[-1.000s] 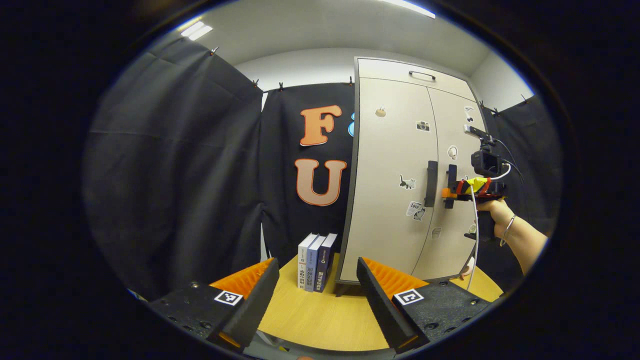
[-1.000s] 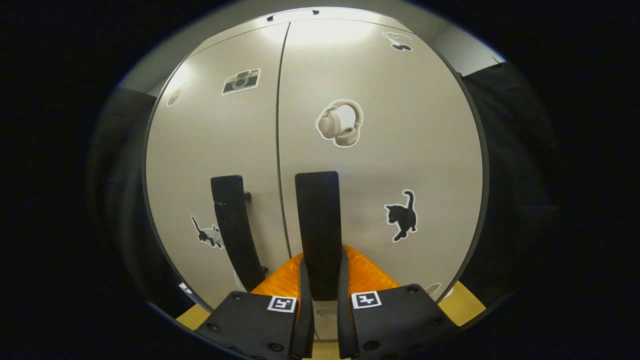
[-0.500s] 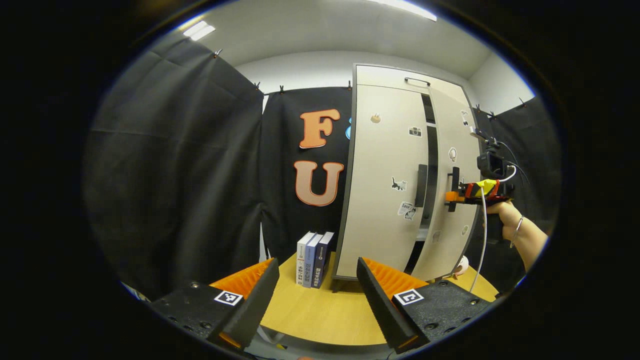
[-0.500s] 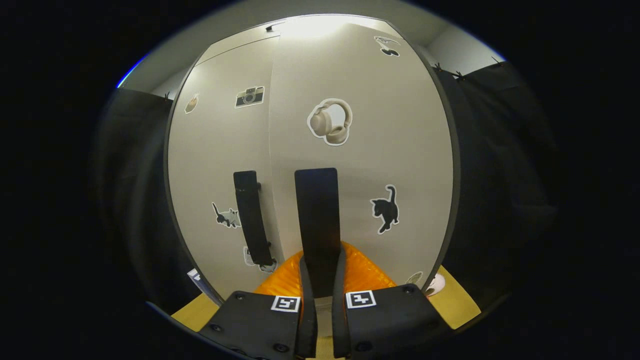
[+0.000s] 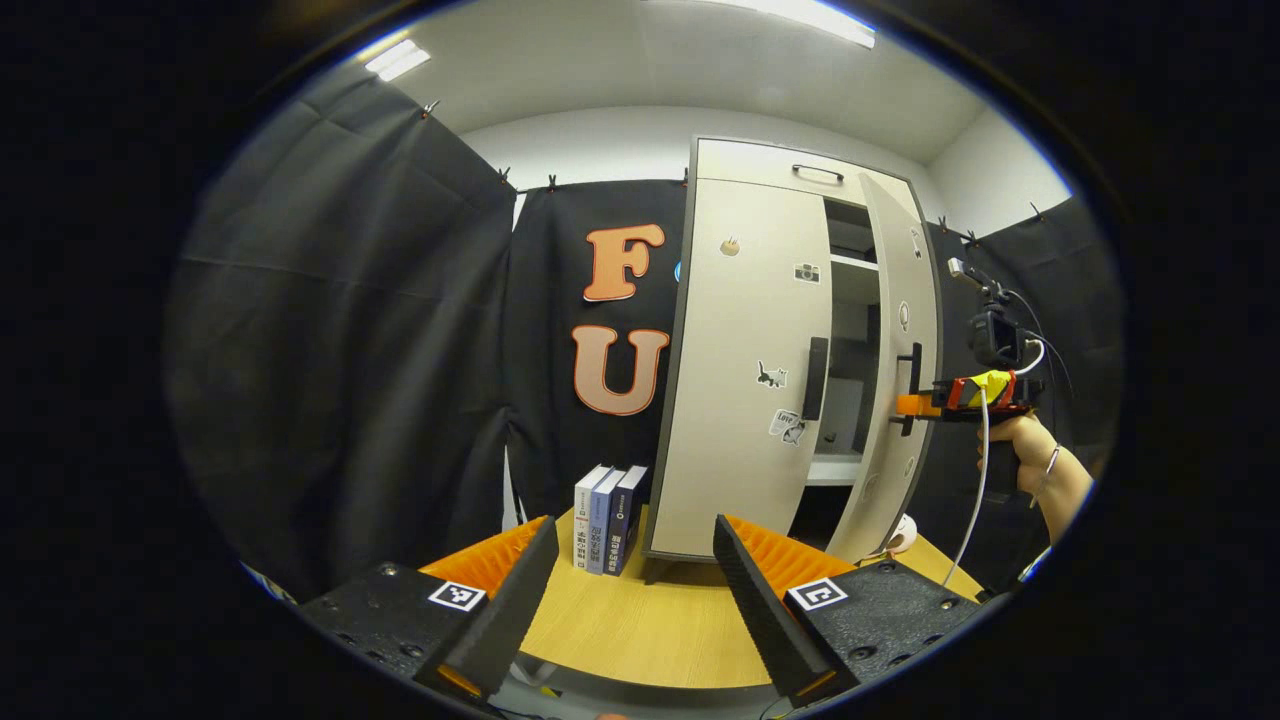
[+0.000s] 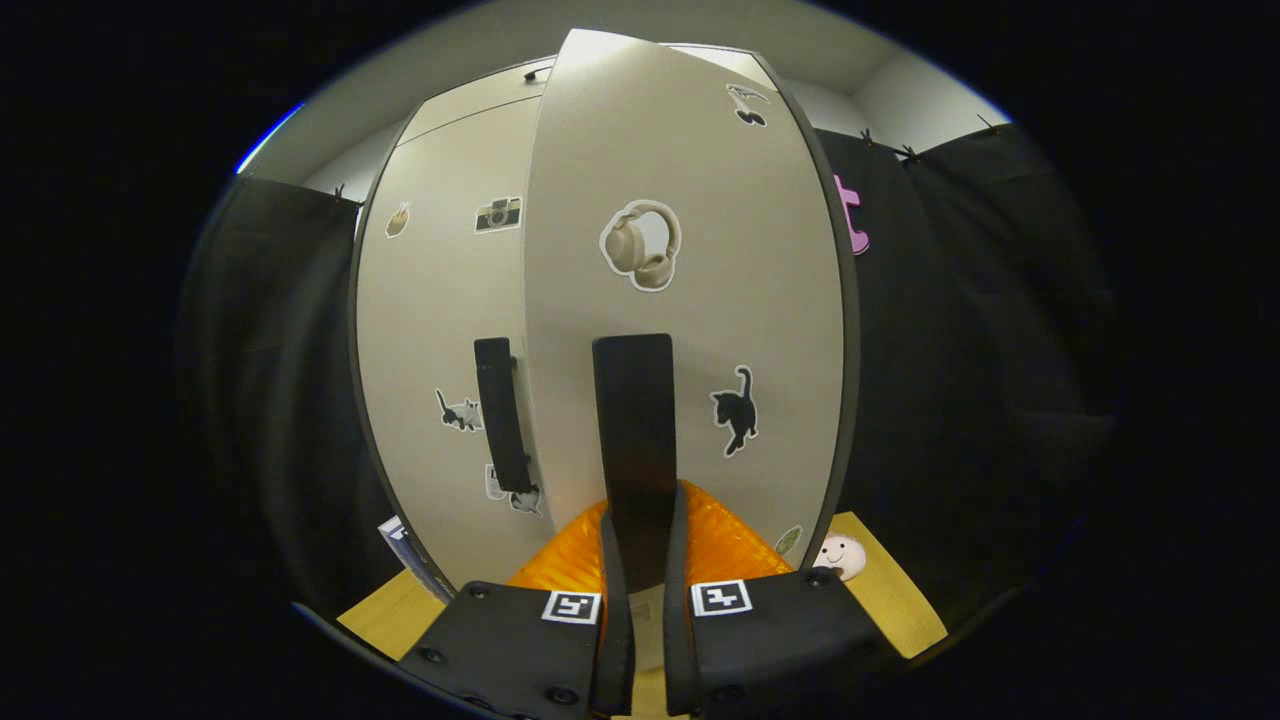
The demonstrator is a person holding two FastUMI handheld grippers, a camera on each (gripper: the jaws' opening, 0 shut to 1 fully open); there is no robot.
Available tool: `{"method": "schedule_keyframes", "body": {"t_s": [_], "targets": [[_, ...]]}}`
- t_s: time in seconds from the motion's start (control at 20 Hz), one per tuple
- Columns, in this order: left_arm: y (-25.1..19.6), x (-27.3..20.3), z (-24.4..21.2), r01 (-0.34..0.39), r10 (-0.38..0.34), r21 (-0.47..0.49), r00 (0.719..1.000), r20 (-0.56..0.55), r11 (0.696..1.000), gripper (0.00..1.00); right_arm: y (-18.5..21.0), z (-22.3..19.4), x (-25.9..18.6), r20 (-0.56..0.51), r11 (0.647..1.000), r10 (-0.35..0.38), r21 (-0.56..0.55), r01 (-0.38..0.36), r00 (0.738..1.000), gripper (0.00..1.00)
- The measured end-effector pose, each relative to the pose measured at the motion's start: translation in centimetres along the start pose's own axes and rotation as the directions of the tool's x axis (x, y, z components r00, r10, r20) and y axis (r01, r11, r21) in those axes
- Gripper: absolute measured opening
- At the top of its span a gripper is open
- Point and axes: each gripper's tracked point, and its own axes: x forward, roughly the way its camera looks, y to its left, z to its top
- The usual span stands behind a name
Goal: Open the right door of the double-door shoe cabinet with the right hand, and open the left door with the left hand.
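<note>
The shoe cabinet [image 5: 760,180] stands on the table [image 5: 640,640] beside three upright books [image 5: 605,515]. The right gripper [image 6: 637,560] has its fingers clamped on the right door's handle [image 6: 633,420], and the right door [image 6: 690,300] stands ajar. The left gripper [image 5: 630,590] hovers well short of the closed left door [image 5: 740,400], fingers apart.

Lower end of the right door handle [image 6: 634,440] is hidden between the right gripper [image 6: 638,600] fingers. Cabinet interior [image 5: 850,350] is mostly blocked by the right door [image 5: 895,370]. A small pale object [image 5: 905,533] behind it, possibly a toy, is half covered.
</note>
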Motion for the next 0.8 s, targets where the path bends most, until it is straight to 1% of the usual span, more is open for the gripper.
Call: {"method": "schedule_keyframes", "body": {"t_s": [0.15, 0.2, 0.25, 0.5, 0.8], "targets": [[-0.5, -0.2, 0.3, 0.013, -0.013, 0.003, 1.0, 0.003, 1.0, 0.95, -0.4, 0.0, -0.6, 0.002, 1.0, 0.001, 0.006, -0.001, 1.0, 0.2], [-0.8, -0.3, 0.4, 0.018, -0.018, 0.005, 1.0, 0.003, 1.0, 0.95, -0.6, -0.1, -0.8, 0.003, 1.0, 0.0, 0.007, 0.0, 1.0, 0.24], [-1.0, -0.2, 0.4, 0.024, -0.024, 0.006, 1.0, 0.002, 1.0, 0.95, -0.8, 0.0, -0.9, 0.005, 1.0, -0.003, 0.008, 0.003, 1.0, 0.2], [-2.2, -0.2, 0.2, 0.048, -0.048, 0.007, 0.999, -0.002, 0.999, 0.95, -1.9, -0.1, -1.7, 0.01, 1.0, -0.028, 0.009, 0.028, 1.0, 0.2], [-3.4, 0.2, 0.1, 0.07, -0.07, -0.01, 0.998, -0.007, 0.998, 0.95, -3.4, -0.1, -2.5, -0.005, 0.997, -0.073, -0.023, 0.073, 0.997, 0.19]]}}
